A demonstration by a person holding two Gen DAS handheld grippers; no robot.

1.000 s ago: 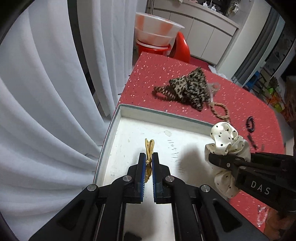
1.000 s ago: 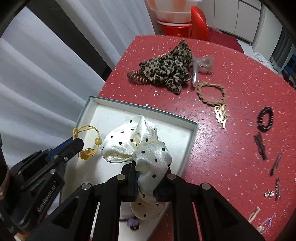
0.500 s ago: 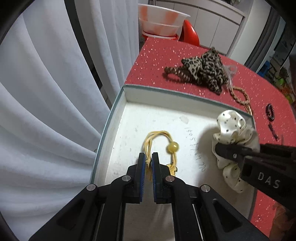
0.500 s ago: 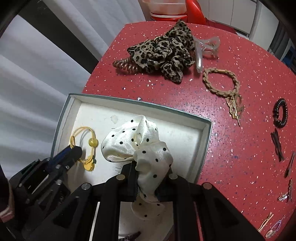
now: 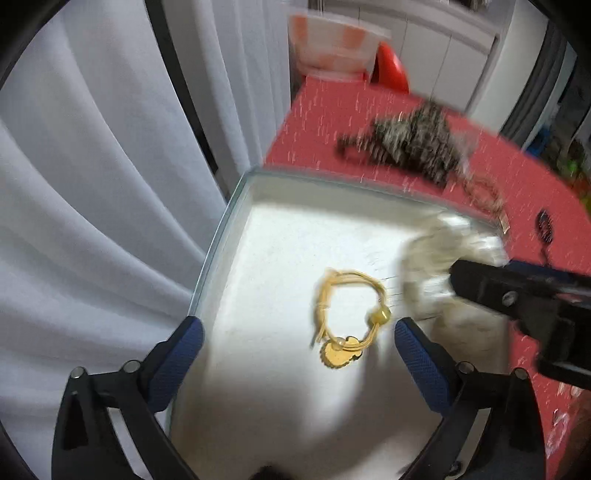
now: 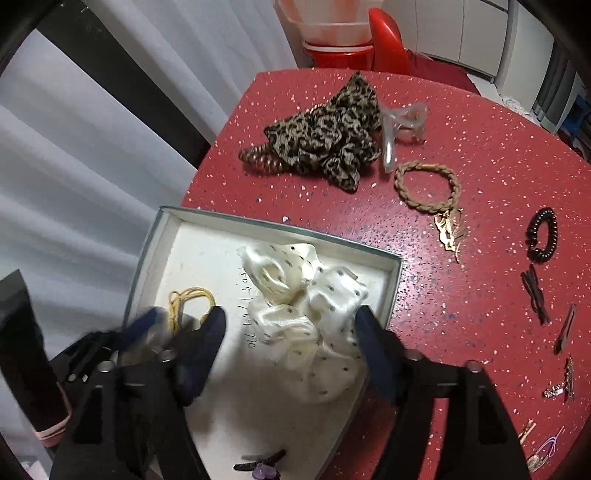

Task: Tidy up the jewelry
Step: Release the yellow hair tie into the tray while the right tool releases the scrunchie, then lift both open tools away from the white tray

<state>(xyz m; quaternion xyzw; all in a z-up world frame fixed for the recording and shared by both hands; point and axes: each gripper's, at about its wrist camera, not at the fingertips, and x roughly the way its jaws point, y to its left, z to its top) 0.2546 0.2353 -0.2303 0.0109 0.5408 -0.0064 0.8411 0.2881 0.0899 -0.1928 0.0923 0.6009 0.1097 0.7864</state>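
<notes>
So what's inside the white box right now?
The yellow cord bracelet, the polka-dot scrunchie and a purple clip lie in the box. The scrunchie covers the floor beneath it.

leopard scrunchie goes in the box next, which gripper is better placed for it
Right, probably. The right gripper is opening off the white scrunchie, nearer the leopard scrunchie; the left gripper sits by the curtain side.

White curtain (image 5: pixel 92 177), red chair (image 6: pixel 388 40), pale tub (image 6: pixel 325 22), white cabinets (image 6: pixel 461 29)
</notes>
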